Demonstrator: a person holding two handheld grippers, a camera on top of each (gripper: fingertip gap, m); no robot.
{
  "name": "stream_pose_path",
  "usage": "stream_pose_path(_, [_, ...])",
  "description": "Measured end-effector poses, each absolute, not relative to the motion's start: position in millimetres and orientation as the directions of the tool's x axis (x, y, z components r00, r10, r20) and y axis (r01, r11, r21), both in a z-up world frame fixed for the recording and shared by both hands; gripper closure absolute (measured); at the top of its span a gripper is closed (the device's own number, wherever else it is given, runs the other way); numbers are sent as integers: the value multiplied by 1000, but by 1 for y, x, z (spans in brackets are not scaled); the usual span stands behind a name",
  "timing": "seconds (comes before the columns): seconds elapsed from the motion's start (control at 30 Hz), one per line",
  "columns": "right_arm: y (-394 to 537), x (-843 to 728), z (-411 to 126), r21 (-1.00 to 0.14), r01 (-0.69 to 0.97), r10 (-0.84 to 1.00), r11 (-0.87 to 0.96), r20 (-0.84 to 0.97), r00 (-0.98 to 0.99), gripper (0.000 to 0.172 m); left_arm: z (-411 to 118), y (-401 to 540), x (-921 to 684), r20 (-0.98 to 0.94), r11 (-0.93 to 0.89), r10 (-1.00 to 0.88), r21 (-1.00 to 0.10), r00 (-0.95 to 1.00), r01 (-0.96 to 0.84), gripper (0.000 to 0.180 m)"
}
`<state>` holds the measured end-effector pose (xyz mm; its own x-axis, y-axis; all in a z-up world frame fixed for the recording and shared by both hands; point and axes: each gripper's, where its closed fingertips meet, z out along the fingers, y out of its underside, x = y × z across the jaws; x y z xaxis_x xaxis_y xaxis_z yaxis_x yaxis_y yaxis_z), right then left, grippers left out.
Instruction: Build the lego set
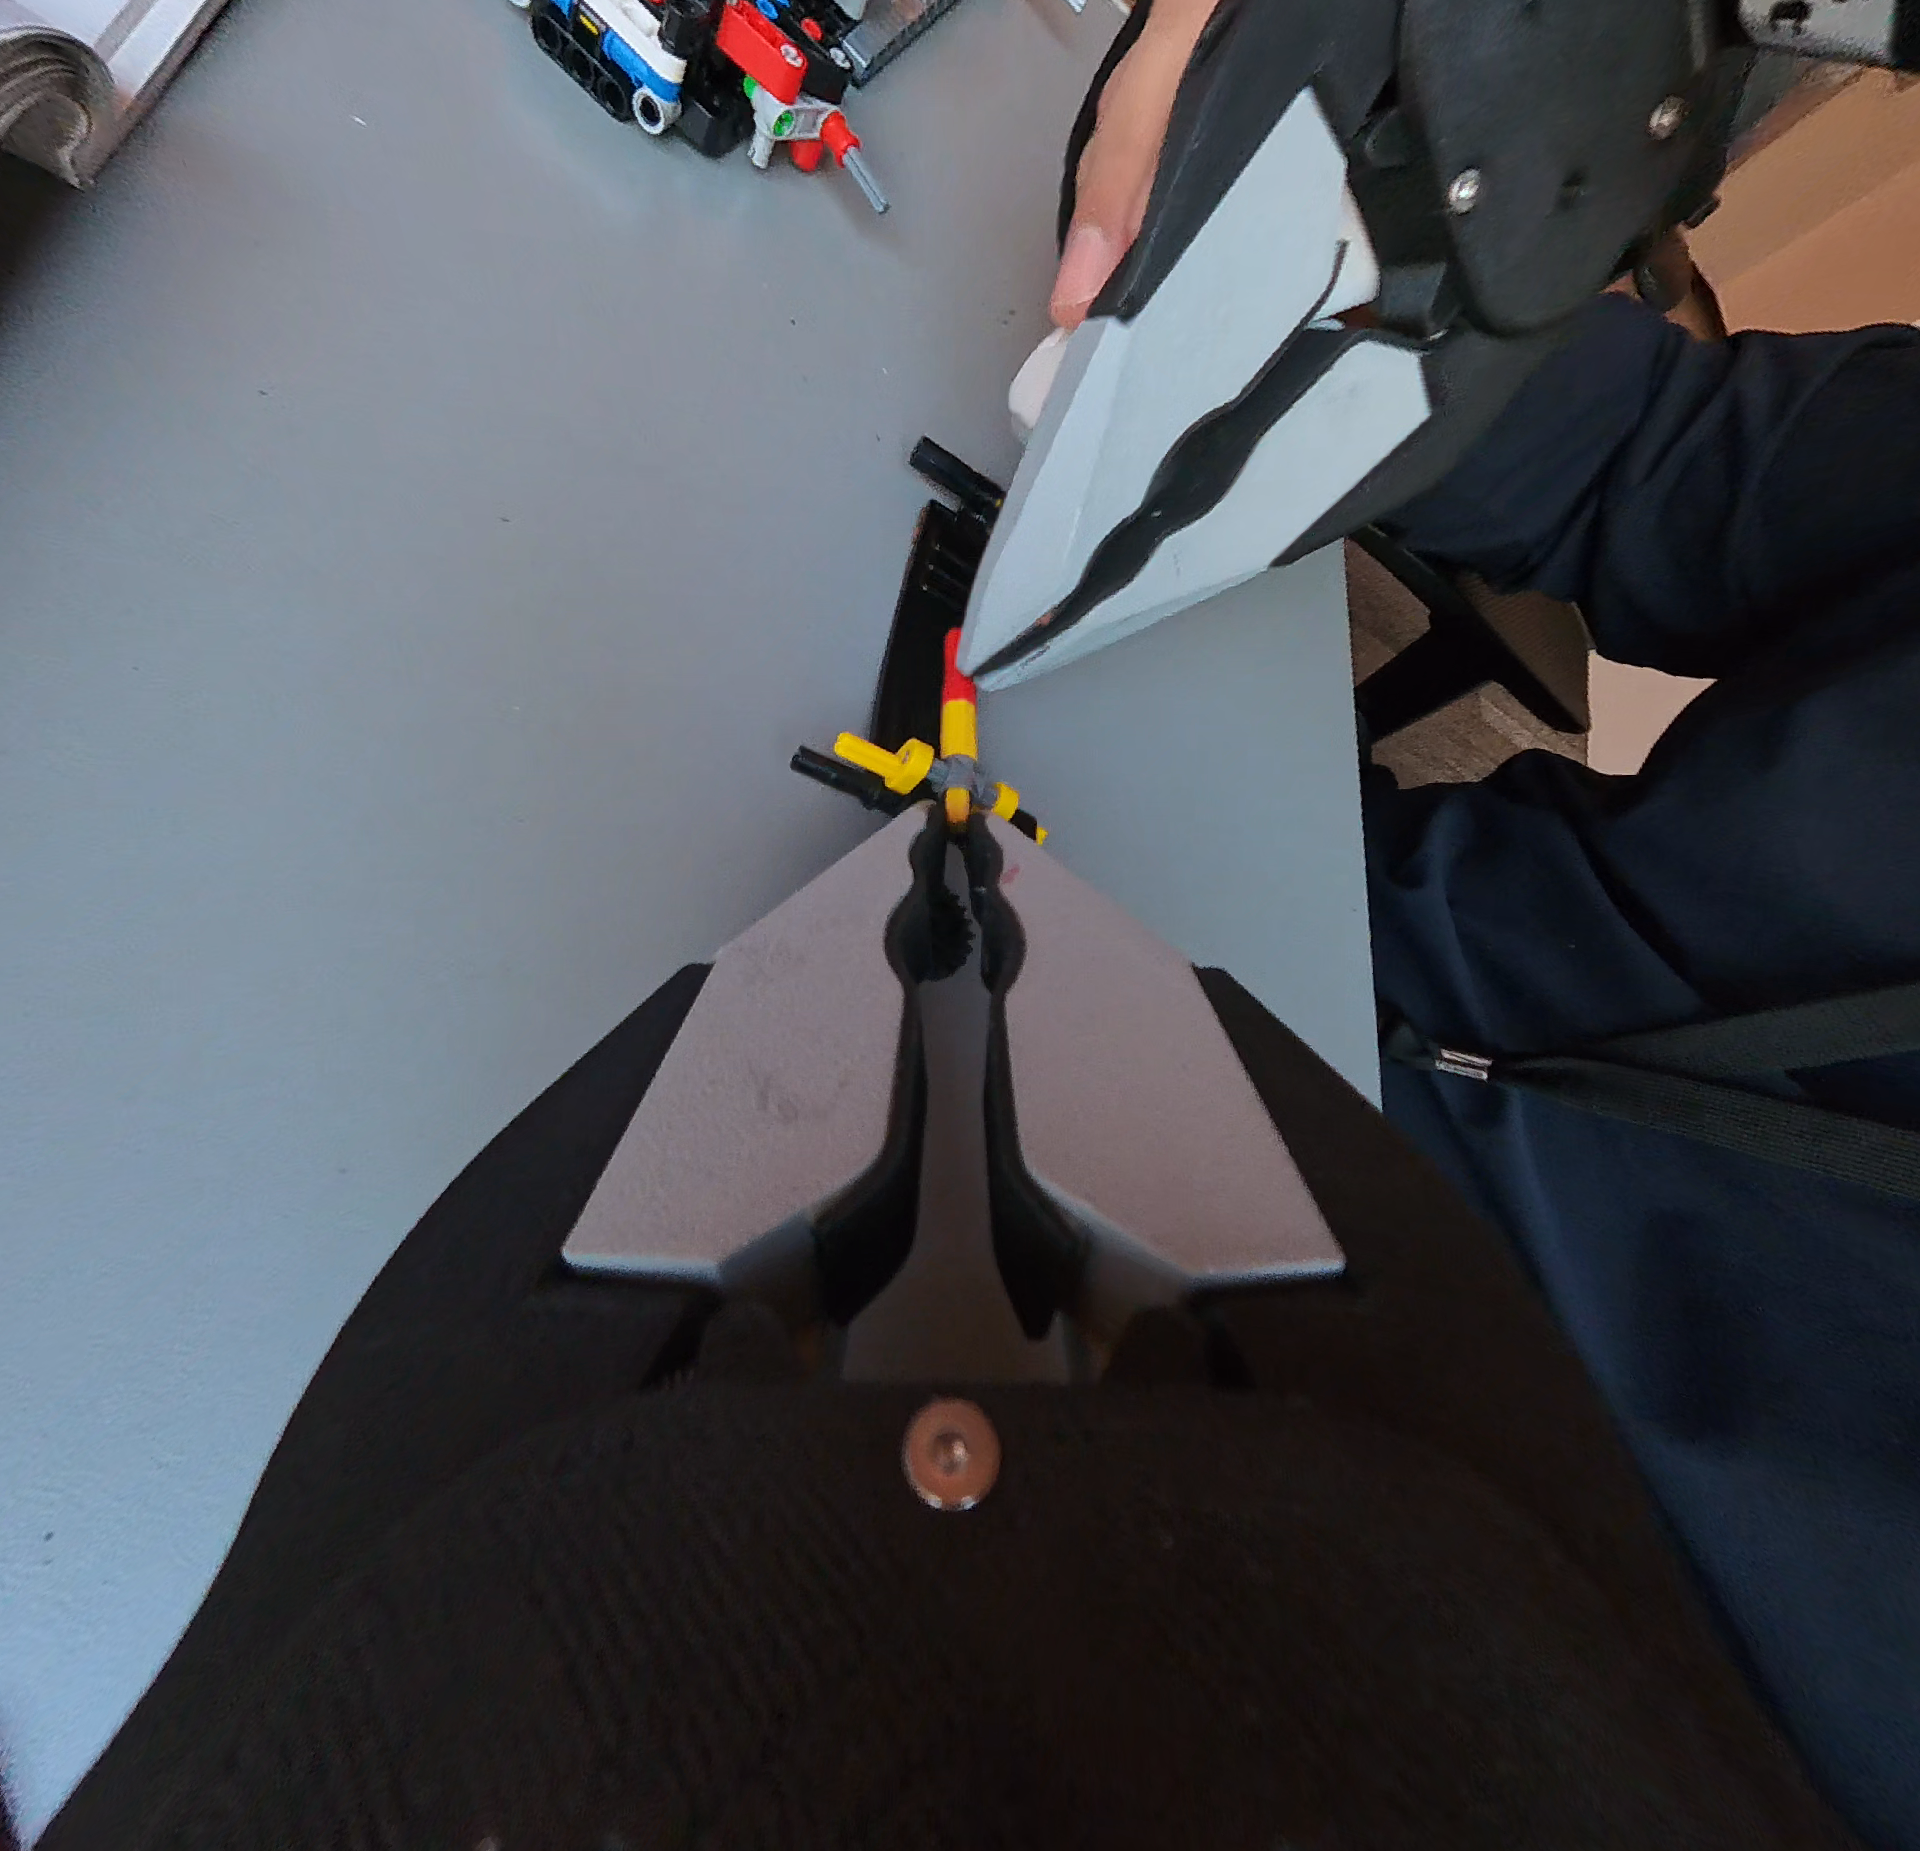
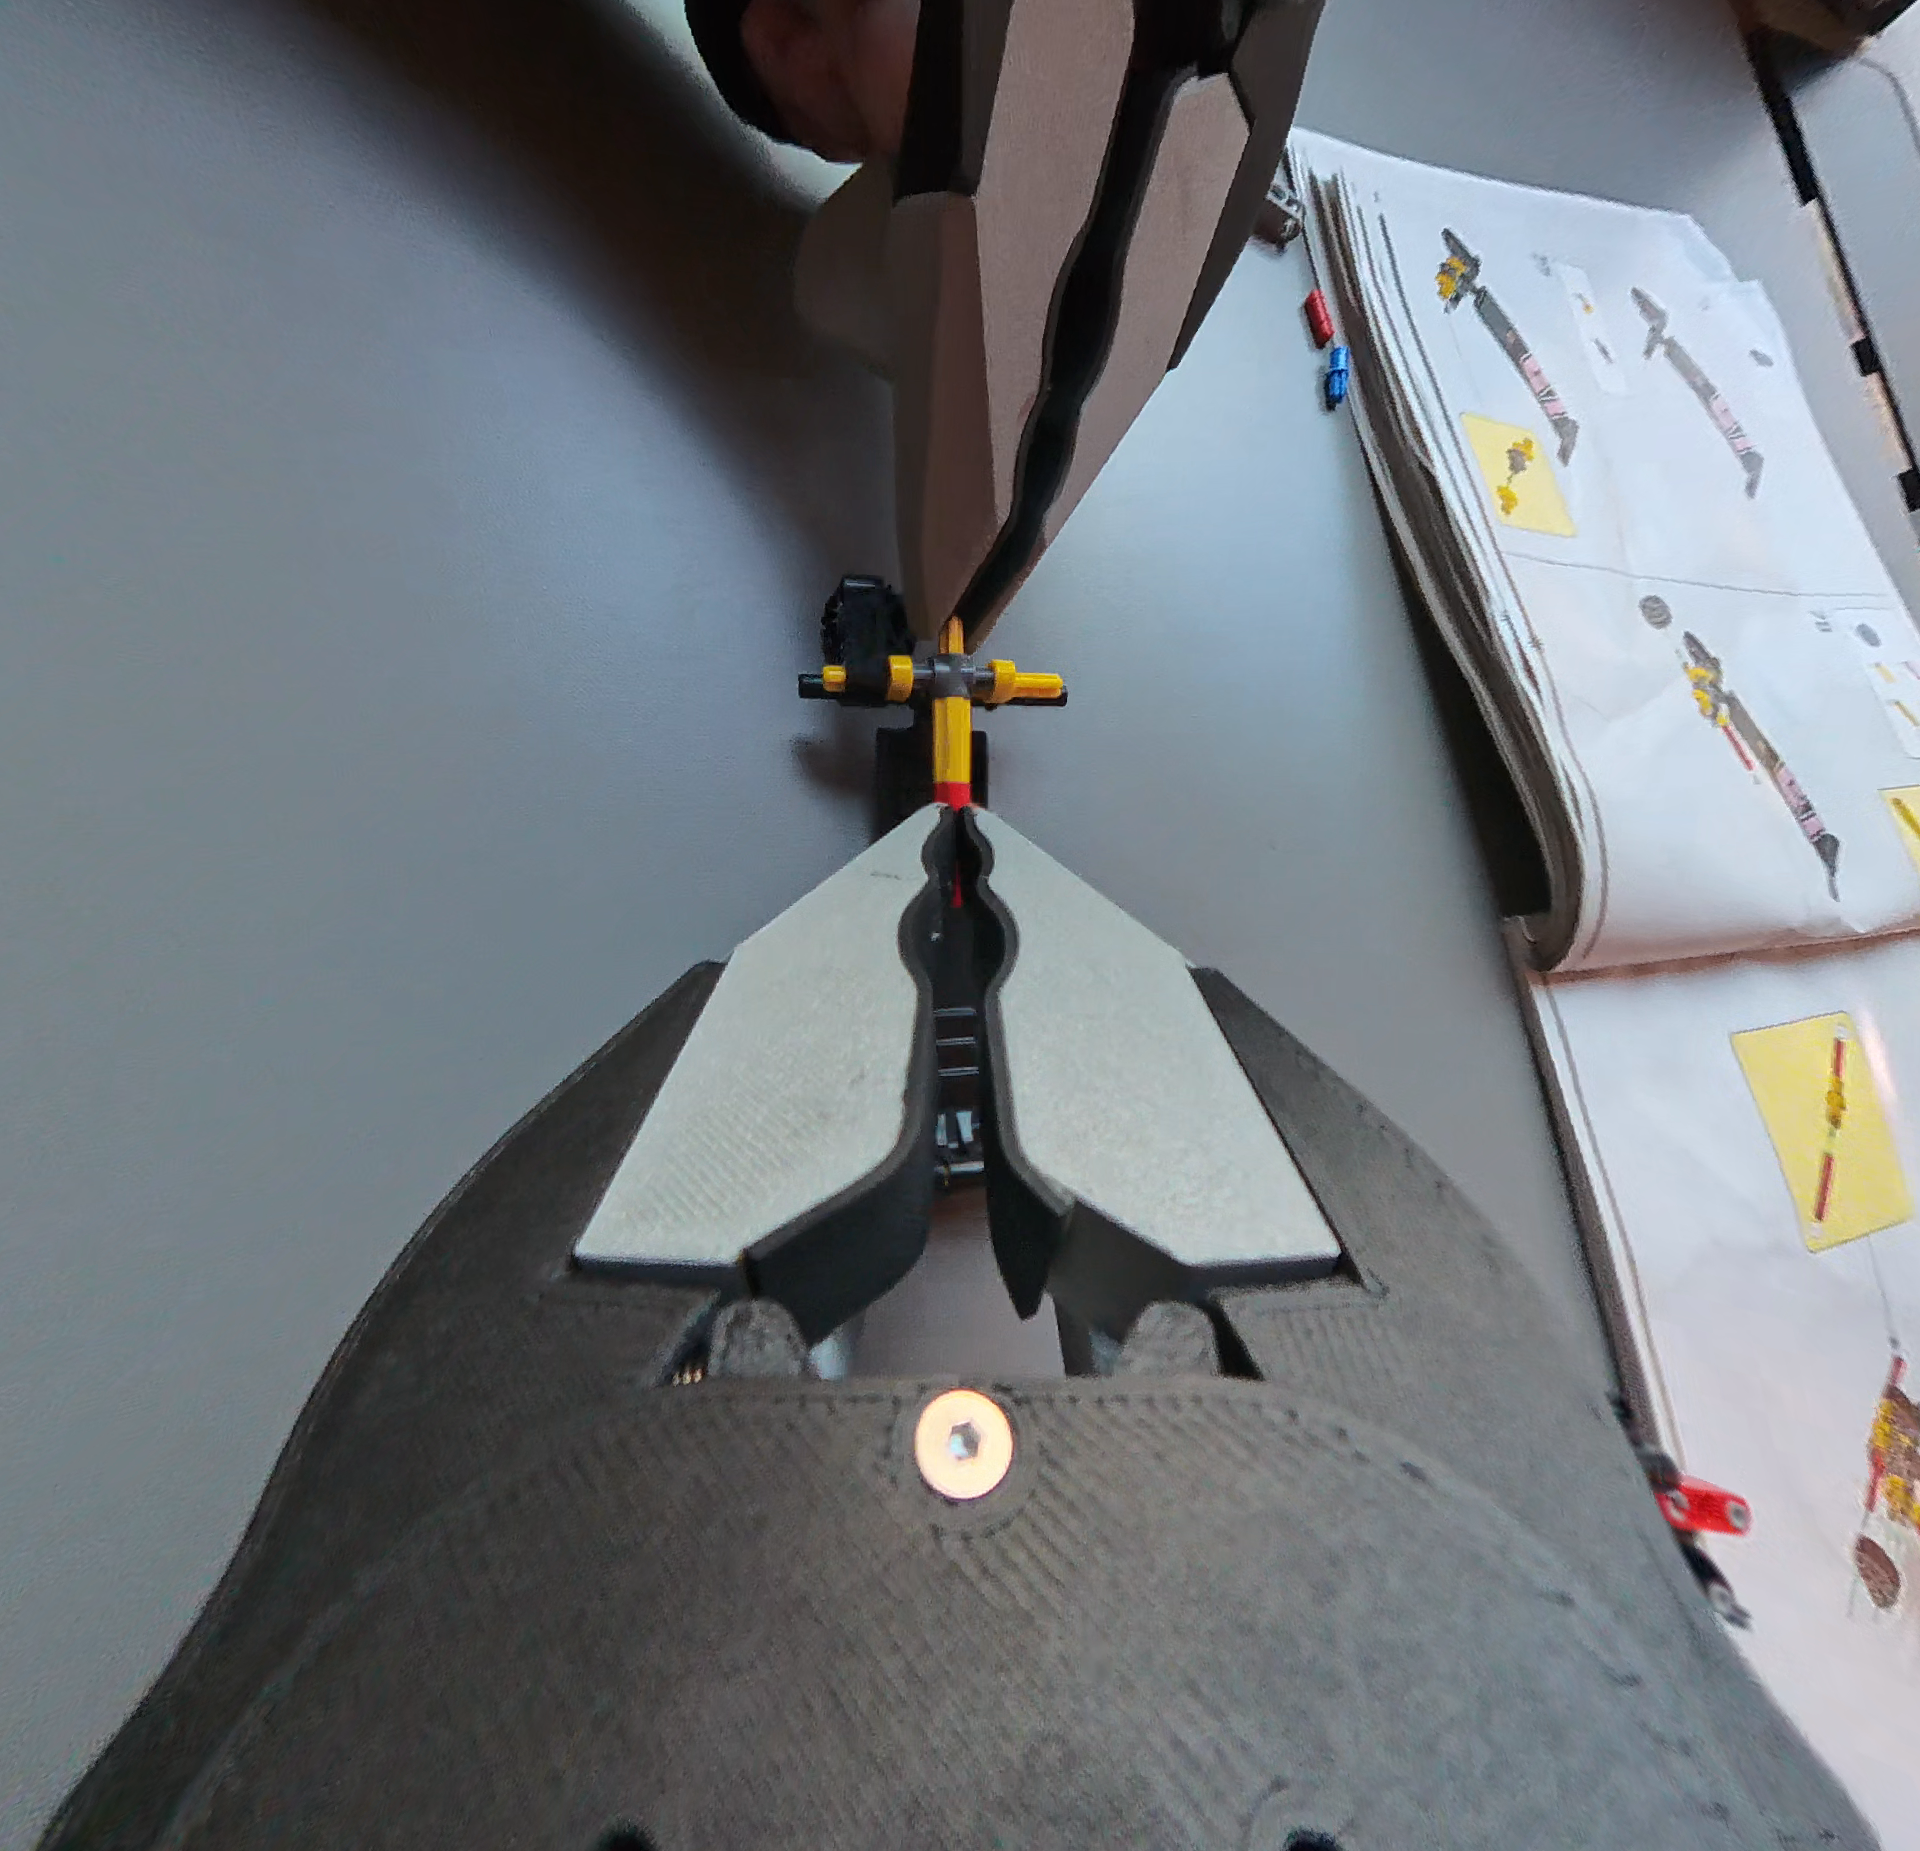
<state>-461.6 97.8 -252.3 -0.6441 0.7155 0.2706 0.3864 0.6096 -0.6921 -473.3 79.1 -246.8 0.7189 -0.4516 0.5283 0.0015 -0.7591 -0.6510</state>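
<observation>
From my left wrist view, my left gripper (image 1: 957, 825) is clenched on the yellow end of a small cross-shaped assembly (image 1: 958, 752) of toy building parts; its fingertips pinch the near tip of a yellow-and-red axle. A black toothed gear shows in the slot between my fingers, just behind the tips. Straight ahead of the tips, a grey joint carries yellow connectors and black pins out to either side. Beyond it, my right gripper (image 1: 971, 671) comes down from the upper right and its tips close on the red far end of the same axle. A black beam (image 1: 920, 606) lies on the grey table (image 1: 416, 554) under and beyond the assembly. Far ahead and to the left of my jaws sits a larger multicoloured model (image 1: 675, 25). A hand (image 1: 1117, 160) grips the right tool, with a dark sleeve to the right.

From my right wrist view, my right gripper (image 2: 957, 812) is clenched on the axle's red end, a sliver of red showing in the slot behind the tips. The assembly (image 2: 951, 700) stands straight ahead, crossbar level, and the left gripper (image 2: 951, 617) pinches its far yellow tip from above. The black beam (image 2: 894, 773) lies beneath. To the right of my jaws an open instruction booklet (image 2: 1662, 554) lies on the table (image 2: 416, 554); small red and blue pieces (image 2: 1328, 347) lie beside its edge.
</observation>
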Motion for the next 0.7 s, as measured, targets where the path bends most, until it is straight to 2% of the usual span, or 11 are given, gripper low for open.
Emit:
stream_pose_path(0.1, [96, -462, -256, -710, 393, 721, 584, 232, -652, 172, -248, 80, -472, 536, -762, -451, -647, 714, 5, 180])
stream_pose_path(0.23, [94, -460, -253, -742, 394, 722, 542, 172, -670, 158, -249, 80, -473, 529, -761, -451, -649, 719, 0, 180])
stream_pose_path(0.47, [95, -461, -261, -748, 430, 734, 505, 109, -671, 167, -246, 80, -473, 547, -752, -462, -659, 698, 18, 179])
stream_pose_path(0.7, [96, -462, -261, -769, 473, 749, 430, 11, -662, 168, -253, 78, -482, 482, -756, -457, -654, 747, -41, 176])
